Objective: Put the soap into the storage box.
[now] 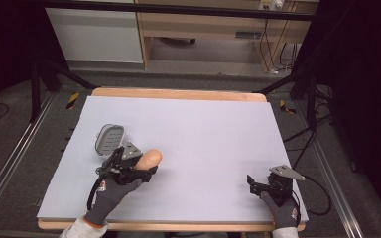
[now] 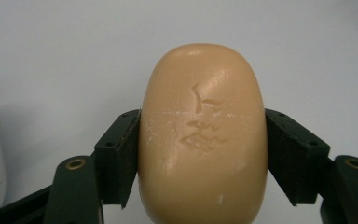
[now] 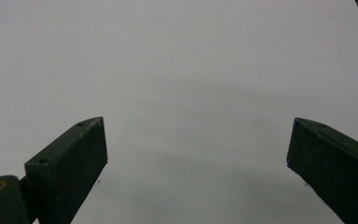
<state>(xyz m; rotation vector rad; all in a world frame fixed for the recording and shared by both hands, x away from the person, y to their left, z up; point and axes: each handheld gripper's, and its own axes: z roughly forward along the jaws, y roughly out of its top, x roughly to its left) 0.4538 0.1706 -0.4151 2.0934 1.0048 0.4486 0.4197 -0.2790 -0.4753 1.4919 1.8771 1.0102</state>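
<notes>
- The table with its pale grey mat was the biggest thing in play, and most of it was bare. All your action sat in the near-left part of it.
- Your left gripper was clamped on the soap bar, low over the mat or maybe resting on it, I couldn't tell which. In the left gripper view the jaws pressed flat against both long sides of the soap bar, about mid-length, so the hold looked pretty square to me.
- Your right gripper was parked near the right front edge with its jaws spread wide and nothing between them. In the right gripper view it was just mat past the jaws.
- The soap dish, a grey ribbed tray, sat just behind and to the left of your left gripper, close to the soap but not touching it as far as I could see.
- My read on the step: you had the soap picked up and the dish was the likely target. If so, the next move called for a small lift, a short swing back-left, and lining the bar's long axis up with the tray before you let go. Soap is slick, so I'd have kept the squeeze steady.
- Writing: there was a stamped mark on the top face of the soap, a bird-ish shape over some characters, too worn for me to read. No brand I could make out anywhere else.
</notes>
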